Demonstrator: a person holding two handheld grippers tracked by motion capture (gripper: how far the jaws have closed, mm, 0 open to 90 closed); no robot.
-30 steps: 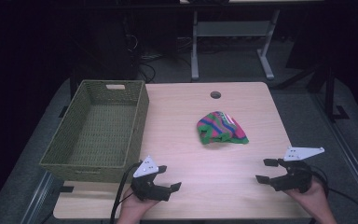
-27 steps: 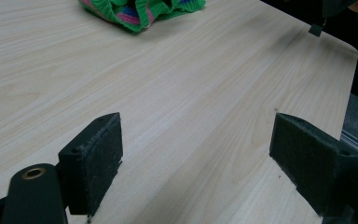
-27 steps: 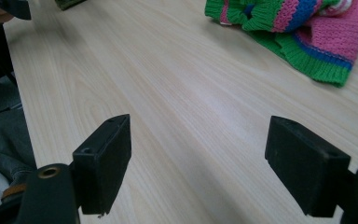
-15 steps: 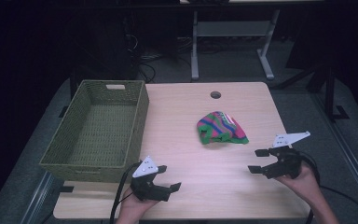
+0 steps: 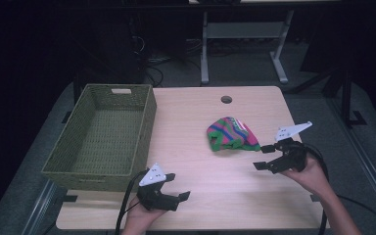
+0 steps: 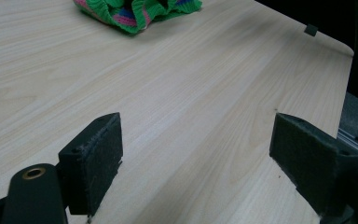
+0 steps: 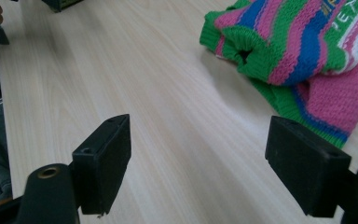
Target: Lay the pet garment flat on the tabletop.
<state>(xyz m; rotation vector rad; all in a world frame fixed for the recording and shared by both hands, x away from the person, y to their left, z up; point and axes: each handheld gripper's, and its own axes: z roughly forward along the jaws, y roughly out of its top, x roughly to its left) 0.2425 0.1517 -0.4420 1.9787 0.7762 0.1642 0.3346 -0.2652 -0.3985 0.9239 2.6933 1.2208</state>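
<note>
A knitted garment striped in green, pink and blue lies crumpled on the wooden table, right of centre. My right gripper is open just to the garment's lower right, its jaws wide apart over bare wood. In the right gripper view the garment lies ahead and to the right, close to the right pad. My left gripper rests open near the table's front edge, well apart from the garment. In the left gripper view the garment sits far ahead at the top.
A green woven basket stands on the left side of the table, with nothing inside. A round cable hole sits near the table's far edge. Metal table legs stand on the floor behind.
My right gripper has moved up and to the left, closer to the garment. The left gripper has stayed where it was.
</note>
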